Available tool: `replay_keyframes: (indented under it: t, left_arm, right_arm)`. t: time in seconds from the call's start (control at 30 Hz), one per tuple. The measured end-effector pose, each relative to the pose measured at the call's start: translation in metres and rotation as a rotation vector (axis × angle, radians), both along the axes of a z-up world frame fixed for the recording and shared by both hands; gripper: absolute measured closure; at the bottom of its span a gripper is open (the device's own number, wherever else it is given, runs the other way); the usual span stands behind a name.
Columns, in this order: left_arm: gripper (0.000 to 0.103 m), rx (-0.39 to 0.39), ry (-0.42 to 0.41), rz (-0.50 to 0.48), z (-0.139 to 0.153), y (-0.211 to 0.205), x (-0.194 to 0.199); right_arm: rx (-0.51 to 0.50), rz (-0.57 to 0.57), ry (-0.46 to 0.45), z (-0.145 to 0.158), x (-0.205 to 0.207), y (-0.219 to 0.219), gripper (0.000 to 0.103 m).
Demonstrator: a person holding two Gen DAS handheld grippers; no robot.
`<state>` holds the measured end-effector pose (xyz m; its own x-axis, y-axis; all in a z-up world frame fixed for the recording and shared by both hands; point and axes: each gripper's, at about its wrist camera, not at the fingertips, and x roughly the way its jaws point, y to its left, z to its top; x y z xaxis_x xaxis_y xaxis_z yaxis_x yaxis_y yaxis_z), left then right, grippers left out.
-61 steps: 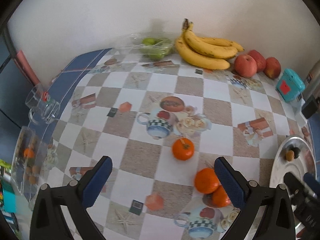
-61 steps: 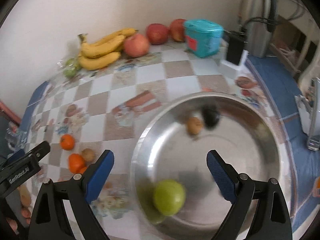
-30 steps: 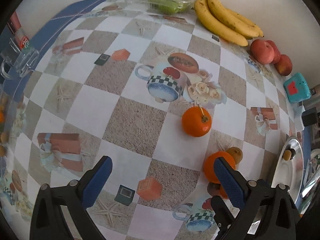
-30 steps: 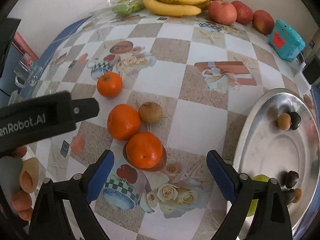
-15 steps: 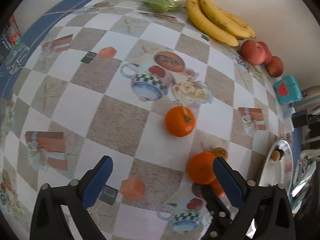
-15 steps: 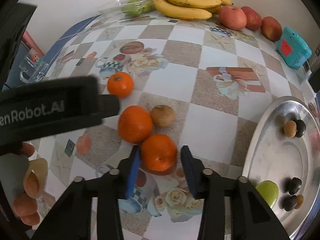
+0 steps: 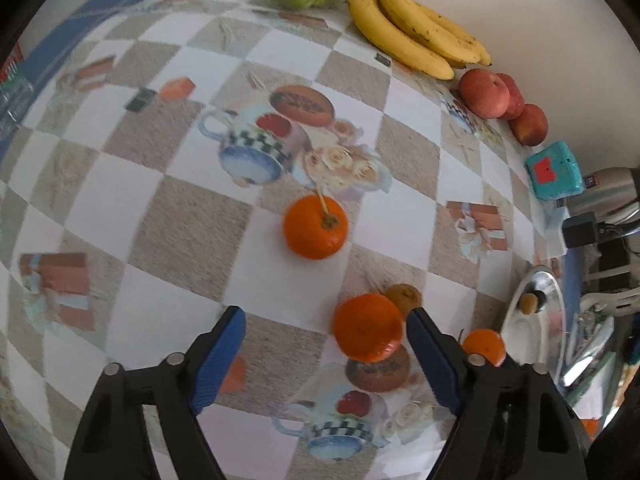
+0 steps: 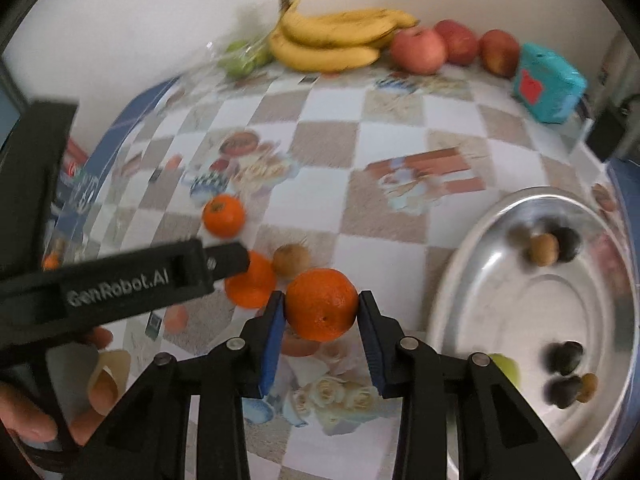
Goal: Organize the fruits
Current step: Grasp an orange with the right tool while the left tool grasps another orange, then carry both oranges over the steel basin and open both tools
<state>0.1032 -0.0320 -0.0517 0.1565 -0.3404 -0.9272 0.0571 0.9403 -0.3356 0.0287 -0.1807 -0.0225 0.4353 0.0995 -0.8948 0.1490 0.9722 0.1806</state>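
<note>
My right gripper (image 8: 321, 300) is shut on an orange (image 8: 321, 304), held just above the checked tablecloth, left of the silver plate (image 8: 452, 280). My left gripper (image 7: 324, 320) points down over a second orange (image 7: 368, 332). That orange lies between the closing jaws, close to the right finger, and the left pad stands well off it. A third orange with a stem (image 7: 315, 227) lies further out. A small brown fruit (image 7: 404, 296) sits behind the second orange. The plate holds a green fruit (image 8: 506, 364) and several small dark and brown fruits.
Bananas (image 8: 332, 40), three red apples (image 8: 418, 50) and a bag of green fruit (image 8: 240, 60) line the back wall. A teal box (image 8: 548, 80) and a metal flask (image 7: 604, 196) stand at the right. A hand (image 8: 24, 420) holds the left gripper.
The right jaws closed on the nearest orange and raised it a little off the cloth. The left jaws narrowed around the second orange as that gripper tilted further down.
</note>
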Motion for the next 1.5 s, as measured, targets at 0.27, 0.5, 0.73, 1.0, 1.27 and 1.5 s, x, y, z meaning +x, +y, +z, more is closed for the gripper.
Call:
replay_keyframes:
  t: [0.27,0.5,0.73,1.0,1.27,1.5]
  left_arm:
    - [0.051,-0.051,0.032,-0.031,-0.004,-0.013,-0.004]
    - [0.061,-0.05,0.019,-0.055,-0.001,-0.018,-0.007]
    - [0.062,-0.067,-0.019,-0.015,0.012,-0.007,-0.005]
    - [0.062,-0.092,-0.07,-0.017,0.029,-0.007,-0.007]
    - [0.062,-0.104,-0.112,-0.123,0.04,-0.042,-0.021]
    - [0.062,-0.09,-0.162,-0.264,0.048,-0.085,-0.044]
  right_arm:
    - [0.009,-0.032,-0.006,0.003,-0.003,-0.008,0.065]
    - [0.011,-0.021,0.006,0.001,-0.005,-0.007,0.065]
    - [0.024,-0.043,0.001,0.003,-0.006,-0.013,0.065]
    - [0.045,-0.162,-0.024,0.013,-0.016,-0.05,0.065]
    - [0.022,-0.345,-0.019,0.014,-0.039,-0.106,0.065]
    - [0.032,-0.457,0.011,0.007,-0.056,-0.14,0.065]
